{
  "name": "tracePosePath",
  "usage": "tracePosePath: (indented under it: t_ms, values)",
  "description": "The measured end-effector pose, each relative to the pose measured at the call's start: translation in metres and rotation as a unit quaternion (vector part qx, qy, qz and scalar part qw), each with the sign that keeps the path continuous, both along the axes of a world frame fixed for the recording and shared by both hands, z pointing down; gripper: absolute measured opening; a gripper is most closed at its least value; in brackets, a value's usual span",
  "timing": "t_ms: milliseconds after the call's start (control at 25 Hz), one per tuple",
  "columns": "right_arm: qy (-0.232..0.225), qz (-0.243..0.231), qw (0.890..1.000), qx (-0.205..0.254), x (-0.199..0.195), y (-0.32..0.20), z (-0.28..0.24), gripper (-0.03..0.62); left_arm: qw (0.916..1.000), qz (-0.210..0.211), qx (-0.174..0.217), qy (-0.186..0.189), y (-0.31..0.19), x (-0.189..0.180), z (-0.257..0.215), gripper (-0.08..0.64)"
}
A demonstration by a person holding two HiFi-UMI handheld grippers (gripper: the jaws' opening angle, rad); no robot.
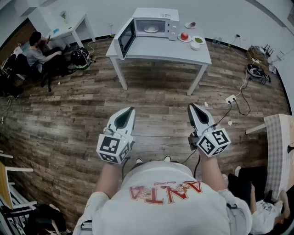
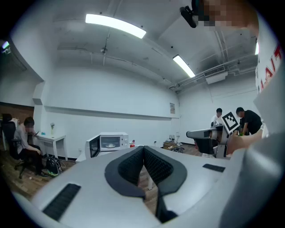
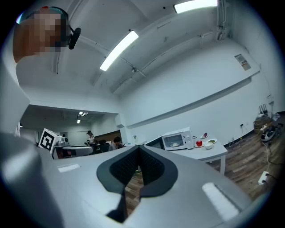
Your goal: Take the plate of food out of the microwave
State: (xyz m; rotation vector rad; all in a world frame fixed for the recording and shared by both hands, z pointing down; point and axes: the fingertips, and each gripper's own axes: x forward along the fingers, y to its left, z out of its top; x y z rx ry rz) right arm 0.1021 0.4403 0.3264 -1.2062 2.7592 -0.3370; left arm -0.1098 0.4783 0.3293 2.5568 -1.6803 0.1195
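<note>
L gripper (image 1: pixel 130 110) & R gripper (image 1: pixel 191 106), near: jaws closed, empty. Far table (image 1: pixel 156 48): microwave (image 1: pixel 158 18), door (image 1: pixel 127 37) open, plate (image 1: pixel 150 29) inside.

Count: 1 microwave (image 1: pixel 154 22), 1 plate (image 1: pixel 151 29) inside it. 3 small dishes (image 1: pixel 184 37) + 1 bowl (image 1: pixel 195 46) beside it. 2 white tables: main table (image 1: pixel 161 51), side table (image 1: pixel 70 28). 2 grippers: L gripper (image 1: pixel 131 111), R gripper (image 1: pixel 191 107).

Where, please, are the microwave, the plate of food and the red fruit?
microwave (image 1: pixel 156 13), head view, its top panel.
plate of food (image 1: pixel 151 30), head view, its front rim.
red fruit (image 1: pixel 184 36), head view, its middle.
</note>
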Motion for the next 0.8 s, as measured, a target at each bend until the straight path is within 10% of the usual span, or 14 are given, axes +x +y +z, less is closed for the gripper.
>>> tracePosePath:
  t_ms: [800]
  values:
    - [-0.047,-0.010,0.999,-0.008,0.019,-0.026,-0.003,0.003,0.9999,-0.009,-0.004,0.004,-0.020,0.016,-0.002,0.009]
